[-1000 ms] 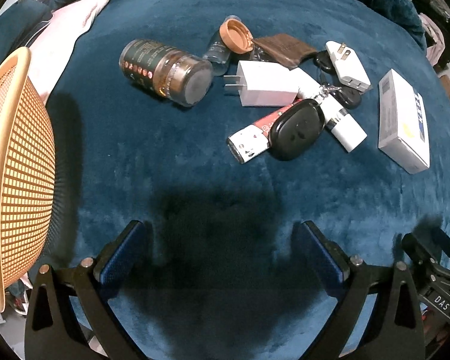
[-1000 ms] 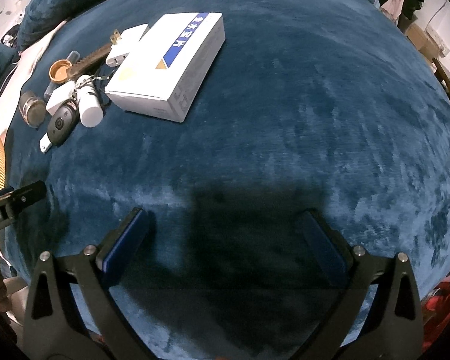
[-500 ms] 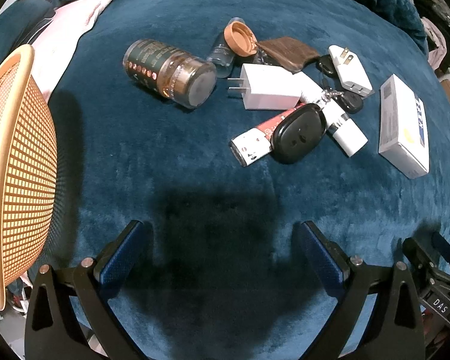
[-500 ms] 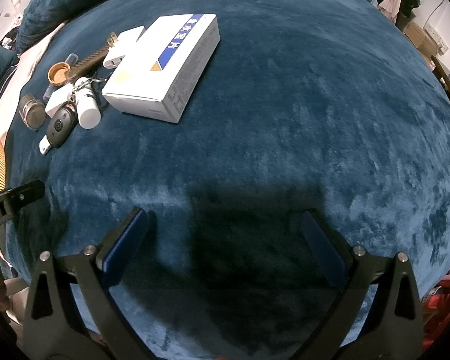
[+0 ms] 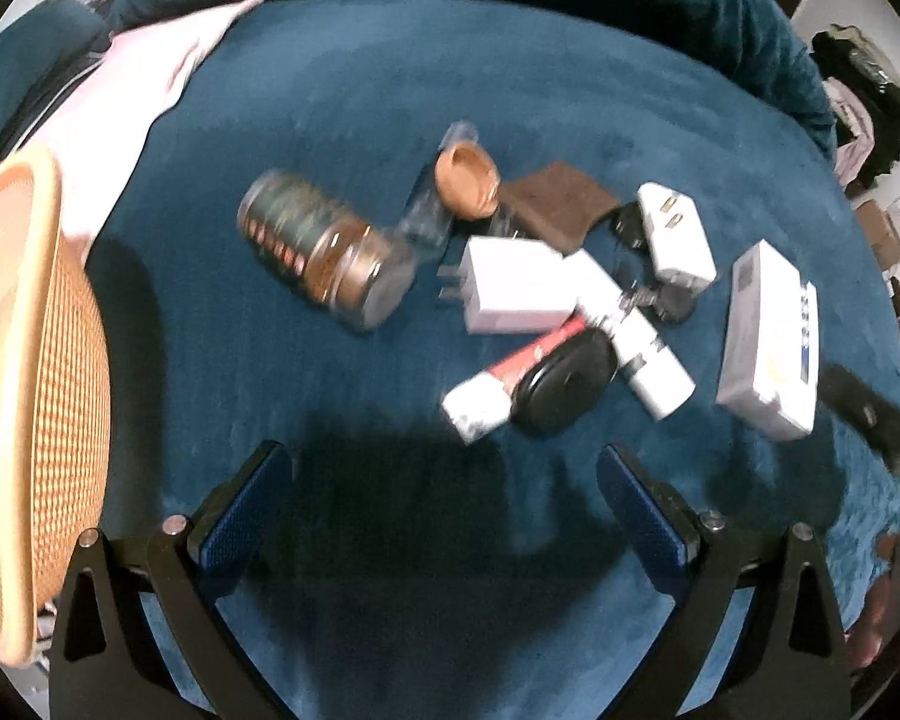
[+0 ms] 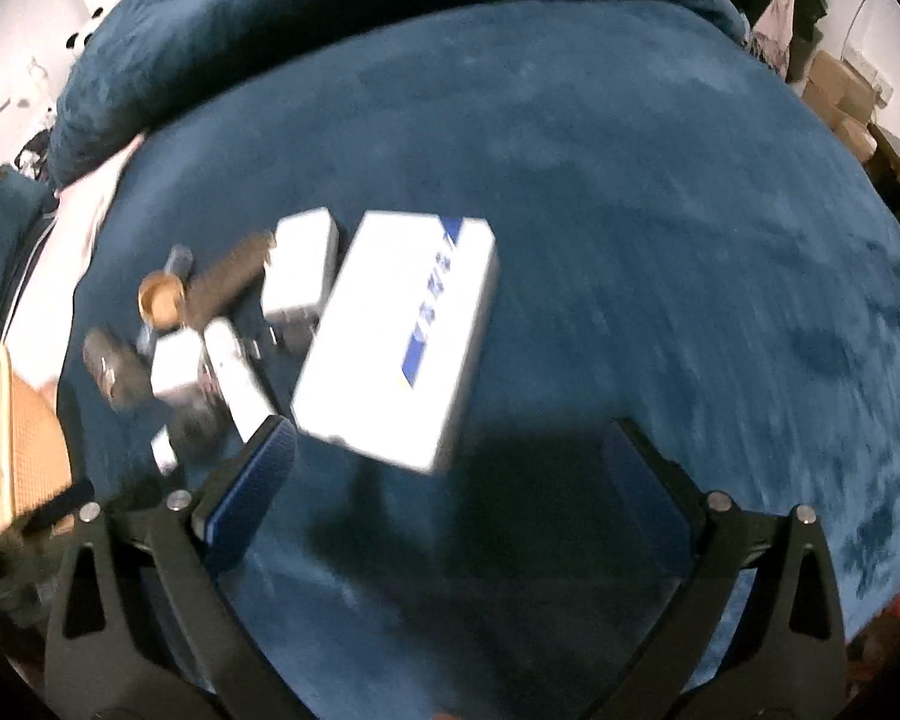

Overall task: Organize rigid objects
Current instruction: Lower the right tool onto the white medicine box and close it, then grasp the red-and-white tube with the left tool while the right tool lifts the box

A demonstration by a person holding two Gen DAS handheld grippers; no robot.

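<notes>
— What are your two tools doing?

— My left gripper (image 5: 444,498) has its fingers spread wide with nothing between them, hanging over bare blue blanket (image 5: 342,120). My right gripper (image 6: 450,480) is spread just as wide and holds nothing; the near corner of the white box (image 6: 399,336) sits just ahead of its gap, closer to the left finger.

— Where is the stuff to sort?

— It lies in one loose heap on the blanket. From my left camera, a dark jar (image 5: 324,255) lies on its side at the heap's left edge, and an orange cap (image 5: 467,180) sits beyond it against a small clear bottle (image 5: 429,210). A brown wallet (image 5: 561,204) lies to the right of the cap. In front of these is a white charger (image 5: 513,294) with its prongs pointing left, and a second white plug (image 5: 675,240) lies further right. A black oval fob (image 5: 564,381) rests on a red-and-white tube (image 5: 498,387), touching a white stick-shaped piece (image 5: 636,342). The white box stands apart on the heap's right.

— And the basket?

— The orange woven basket (image 5: 24,396) is at the far left, well apart from the heap. Both views are blurred, so I can't read any labels.
</notes>
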